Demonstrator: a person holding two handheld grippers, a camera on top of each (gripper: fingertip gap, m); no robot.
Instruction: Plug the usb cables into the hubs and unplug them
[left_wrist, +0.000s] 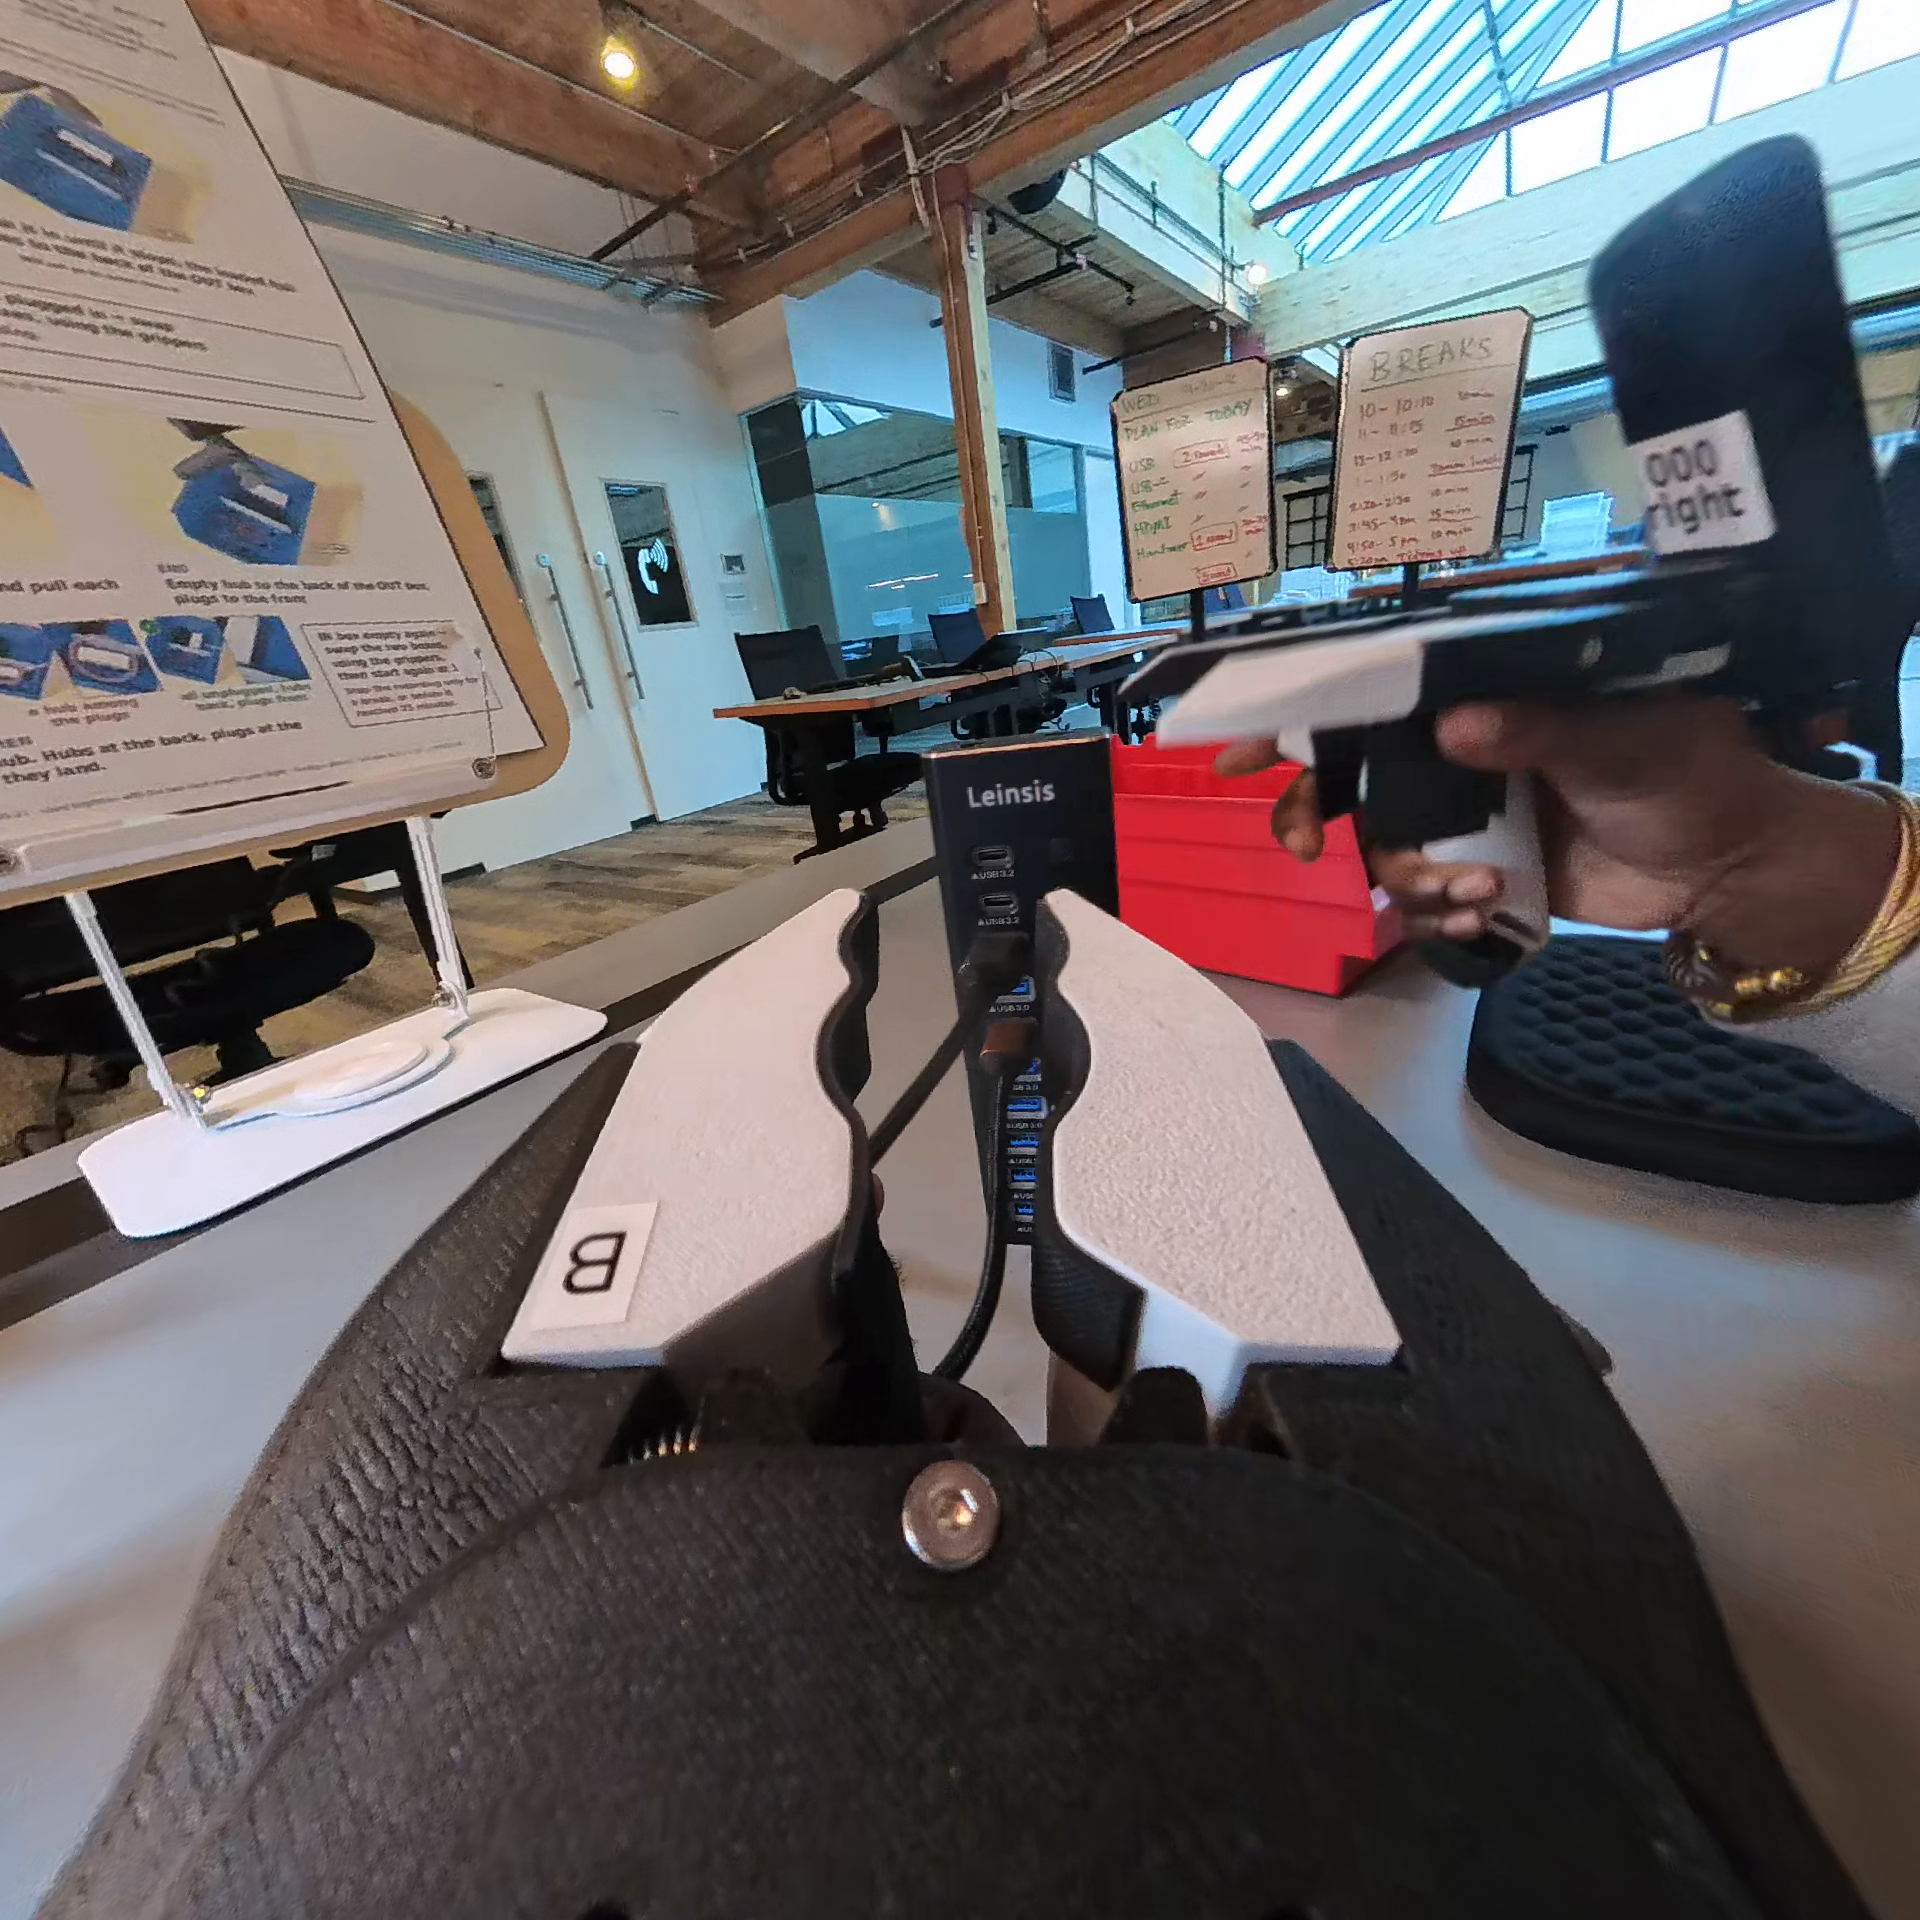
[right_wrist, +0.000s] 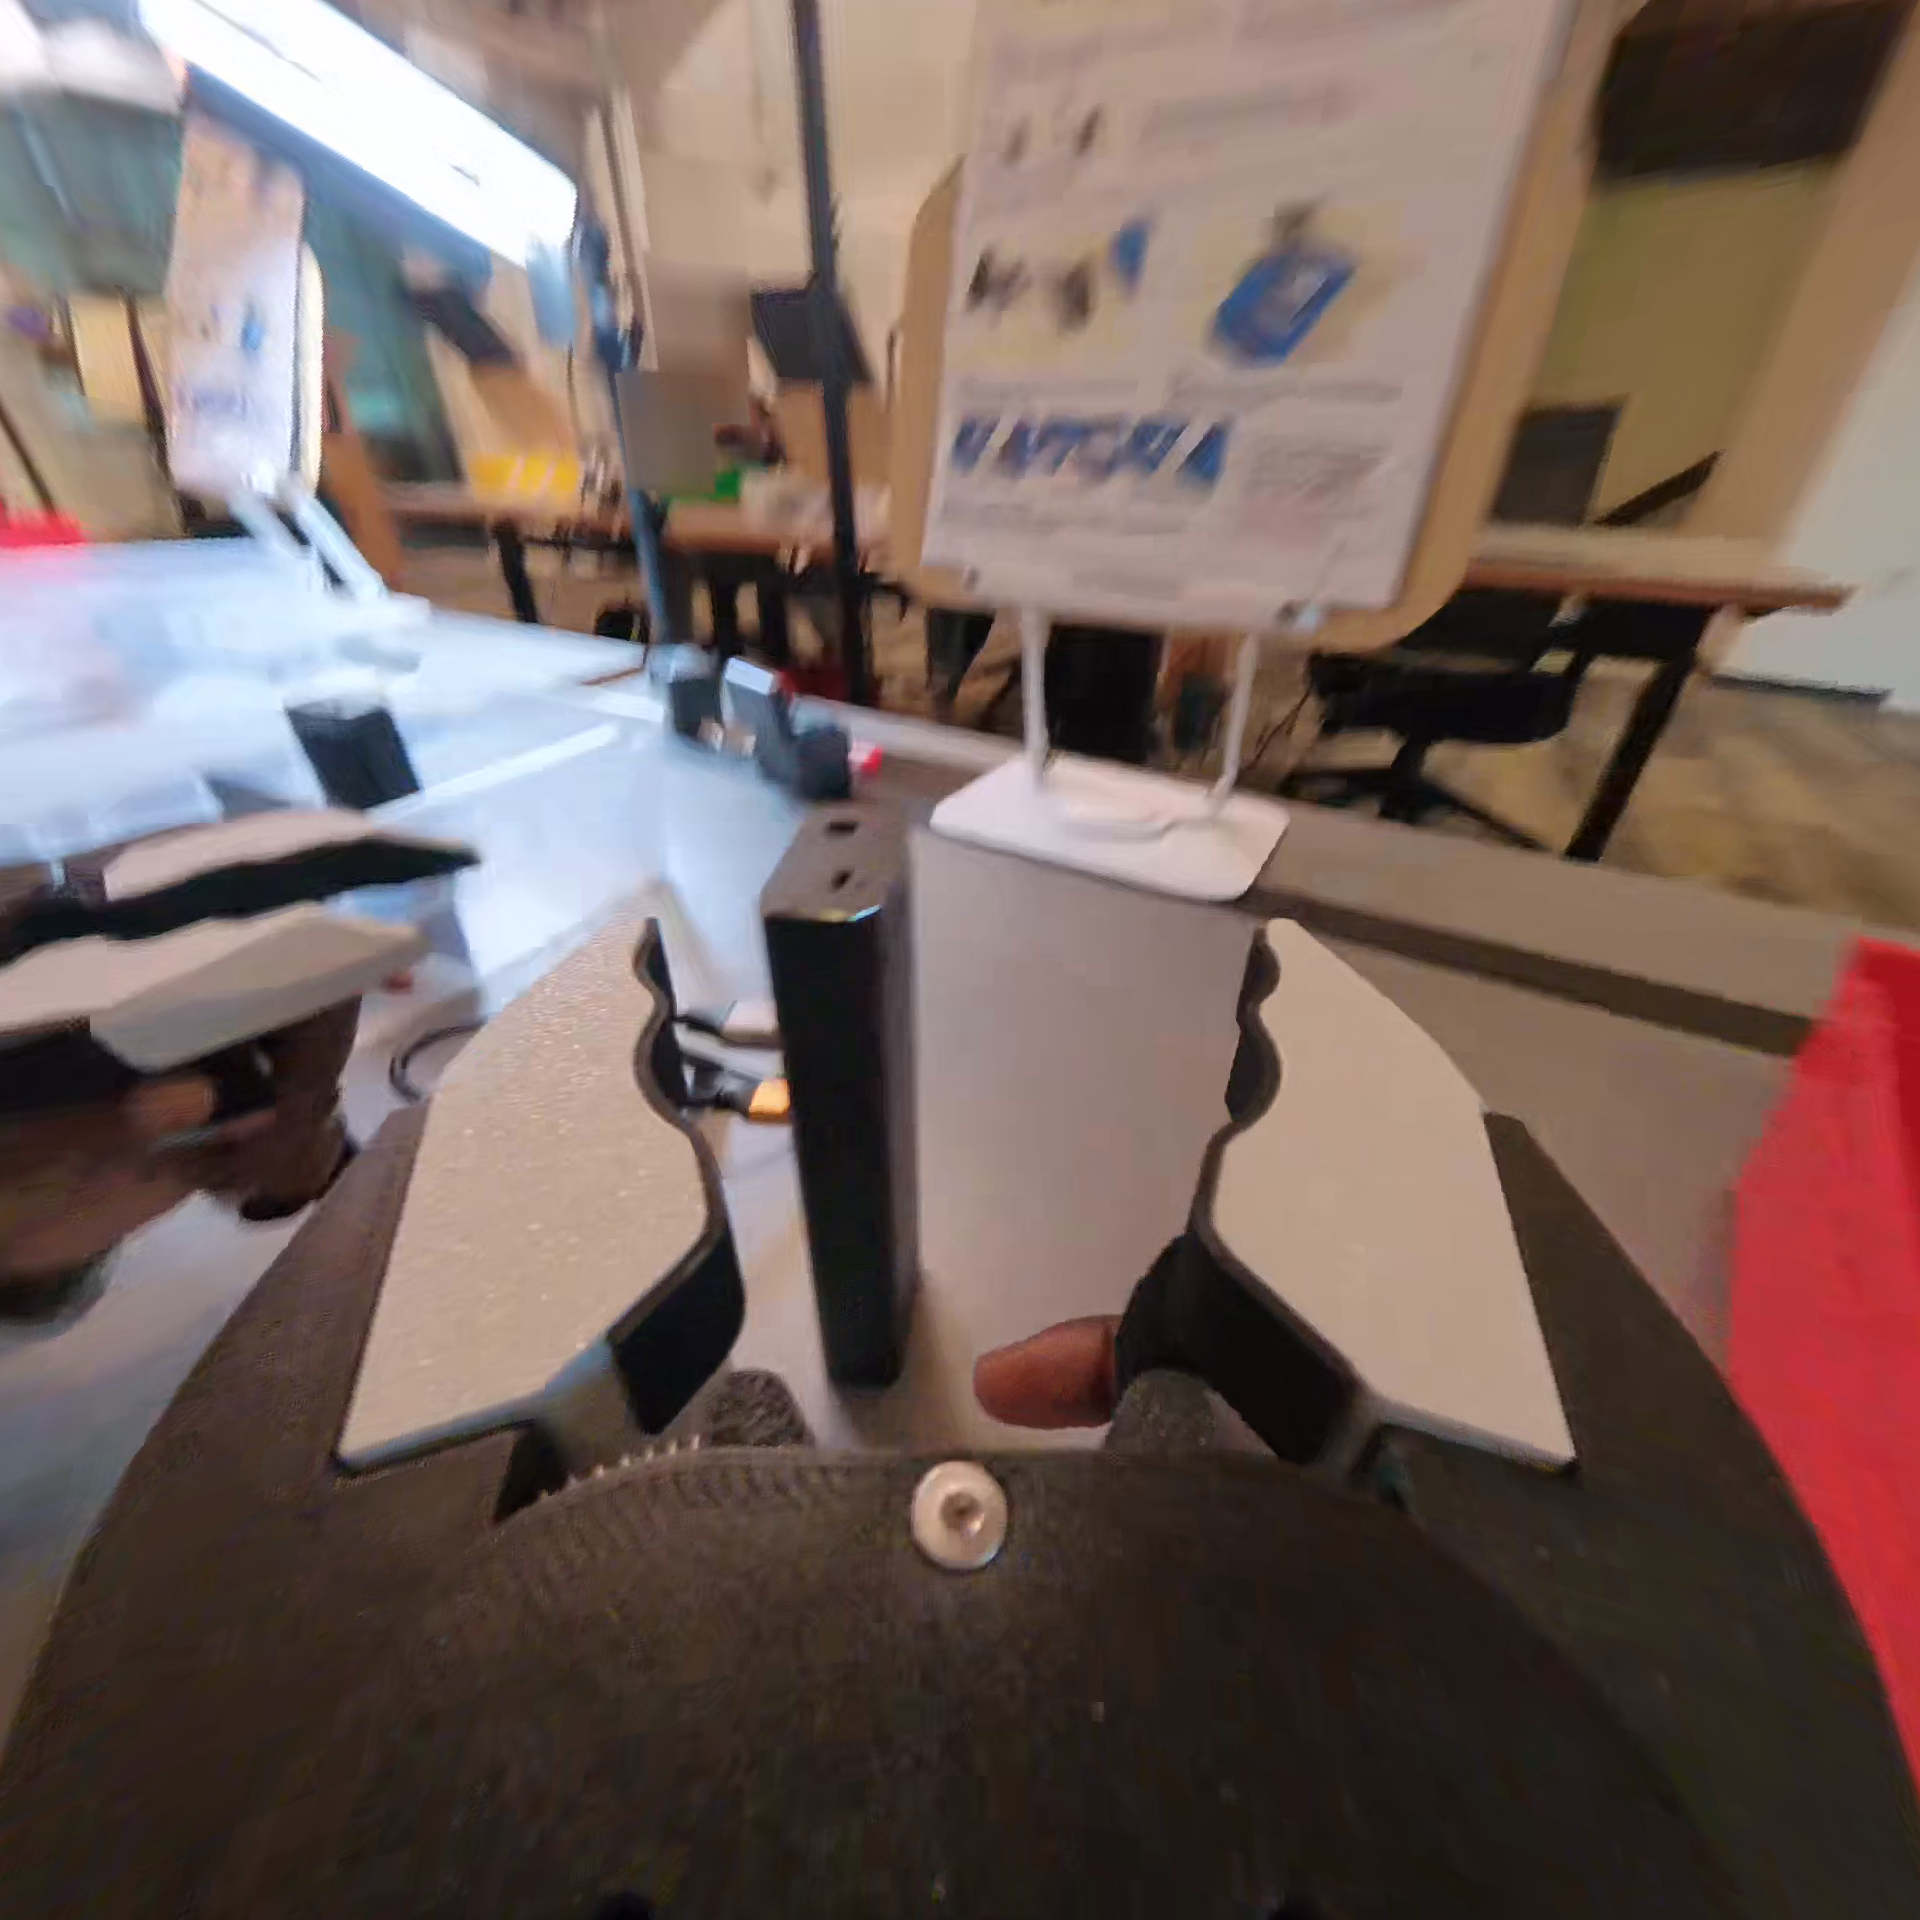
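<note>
The left gripper (left_wrist: 956, 935) has its white fingers (left_wrist: 727, 1091) drawn close together, with only a narrow gap between them. In that gap sits a black USB plug (left_wrist: 1000, 951) seated in a port of the black USB hub (left_wrist: 1013, 883); whether the pads actually press the plug cannot be told. A second plug with a copper-coloured collar (left_wrist: 1006, 1042) is seated in a port just below it, and a black cable (left_wrist: 982, 1288) runs from the plugs back toward the gripper body. The hub lies on the grey counter (left_wrist: 1558, 1299), its port face turned to the left wrist camera, with two small oval ports free above the plugs and blue ports below.

The right gripper (right_wrist: 951, 997) has its fingers (right_wrist: 561, 1143) spread wide and holds nothing. The hub (right_wrist: 847, 1122) stands between them, nearer the left finger and touching neither; the copper-collared plug (right_wrist: 767, 1098) and cable ends show beside its left face.

In the left wrist view the right gripper (left_wrist: 1195, 707) hangs above and to the right of the hub, held by a hand (left_wrist: 1621, 821) wearing gold bracelets. Behind the hub is a red bin (left_wrist: 1226, 883), and a black honeycomb-textured pad (left_wrist: 1662, 1049) lies to the right. An instruction sheet on a white stand (left_wrist: 208, 416) rests on the counter at the left.
</note>
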